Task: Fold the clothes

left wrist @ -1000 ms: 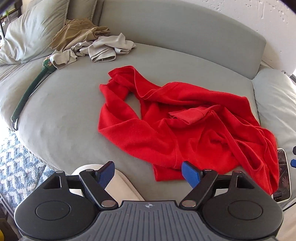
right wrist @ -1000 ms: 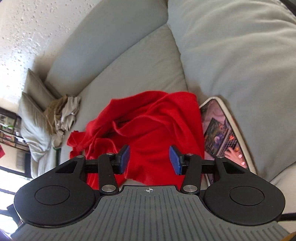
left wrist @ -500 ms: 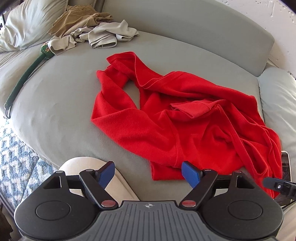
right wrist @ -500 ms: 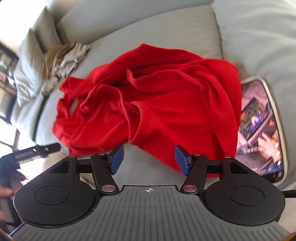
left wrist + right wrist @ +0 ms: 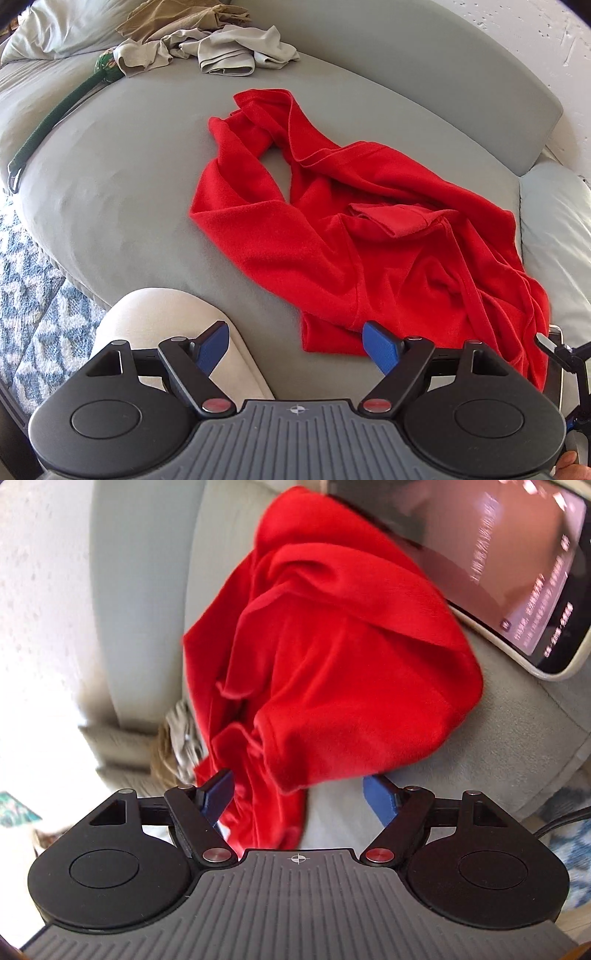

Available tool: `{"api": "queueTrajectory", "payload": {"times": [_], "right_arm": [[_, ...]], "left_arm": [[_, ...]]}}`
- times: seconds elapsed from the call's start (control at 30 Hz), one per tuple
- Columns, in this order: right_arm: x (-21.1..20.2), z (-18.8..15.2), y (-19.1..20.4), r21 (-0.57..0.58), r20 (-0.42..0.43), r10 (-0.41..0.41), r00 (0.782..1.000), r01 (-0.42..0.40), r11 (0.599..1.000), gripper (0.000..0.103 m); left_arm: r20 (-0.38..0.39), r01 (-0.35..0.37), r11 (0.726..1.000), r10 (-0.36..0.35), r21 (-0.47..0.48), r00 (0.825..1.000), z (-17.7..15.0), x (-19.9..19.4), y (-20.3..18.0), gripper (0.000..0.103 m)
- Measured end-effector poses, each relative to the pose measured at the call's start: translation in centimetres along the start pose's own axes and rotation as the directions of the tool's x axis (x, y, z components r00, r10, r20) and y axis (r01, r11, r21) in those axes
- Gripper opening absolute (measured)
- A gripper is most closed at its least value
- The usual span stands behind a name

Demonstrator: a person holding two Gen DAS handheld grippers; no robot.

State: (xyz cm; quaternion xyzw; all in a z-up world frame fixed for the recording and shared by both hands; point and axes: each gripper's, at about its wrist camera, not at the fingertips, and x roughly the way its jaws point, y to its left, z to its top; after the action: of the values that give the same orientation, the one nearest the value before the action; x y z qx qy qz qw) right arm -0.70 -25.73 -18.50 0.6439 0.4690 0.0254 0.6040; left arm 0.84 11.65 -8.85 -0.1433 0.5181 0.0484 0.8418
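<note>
**Both tongs wide, closing in on the red garment**

The left gripper [image 5: 295, 345] hangs spread wide with nothing between its blue pads [image 5: 380, 343], low over the near edge of the sofa [image 5: 110, 166]. Its right pad sits just beside the garment's near hem; its left pad is over the person's pale knee [image 5: 166, 314]. I'd judge it is lined up there because that hem is the closest loose edge to pinch.

The right gripper [image 5: 299, 797] is just as wide open and holds nothing. The red cloth bulges between its pads, one fold overlapping the right pad's tip, but the jaws are not clamped on it. It seems aimed at the bunched end so the two tools can pull the cloth flat from opposite sides.

The red garment [image 5: 369, 236] lies crumpled across the middle and right of the seat, twisted, with one long arm of cloth reaching toward the backrest. No fold is made yet; it needs spreading first.

A phone [image 5: 480, 554] with a lit screen lies just beside the garment's right end, close enough to be dragged along. Farther back, a heap of beige clothes [image 5: 221, 48] waits by a pillow [image 5: 62, 29], well apart, with a green strap [image 5: 62, 110] running along the seat's left edge.
</note>
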Motion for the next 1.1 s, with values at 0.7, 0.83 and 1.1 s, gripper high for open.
{"api": "queueTrajectory", "payload": {"times": [0.7,0.83,1.1], "right_arm": [[-1.3,0.7,1.5,0.019,0.149,-0.087,0.985,0.085,0.996,0.003],[-6.1,-1.1,6.4,-0.298,0.2,-0.051,0.979,0.11,0.948,0.003],[-13.9,-3.5,8.2,-0.579,0.236,-0.15,0.96,0.263,0.771,0.002]], "left_arm": [[0.013,0.012,1.0,-0.012,-0.016,1.0,-1.1,-1.4,0.5,0.079],[0.002,0.049,0.997,-0.049,-0.066,0.999,-1.0,-1.6,1.5,0.079],[-0.094,0.24,0.943,-0.267,-0.23,0.959,-1.1,0.2,1.3,0.073]]}}
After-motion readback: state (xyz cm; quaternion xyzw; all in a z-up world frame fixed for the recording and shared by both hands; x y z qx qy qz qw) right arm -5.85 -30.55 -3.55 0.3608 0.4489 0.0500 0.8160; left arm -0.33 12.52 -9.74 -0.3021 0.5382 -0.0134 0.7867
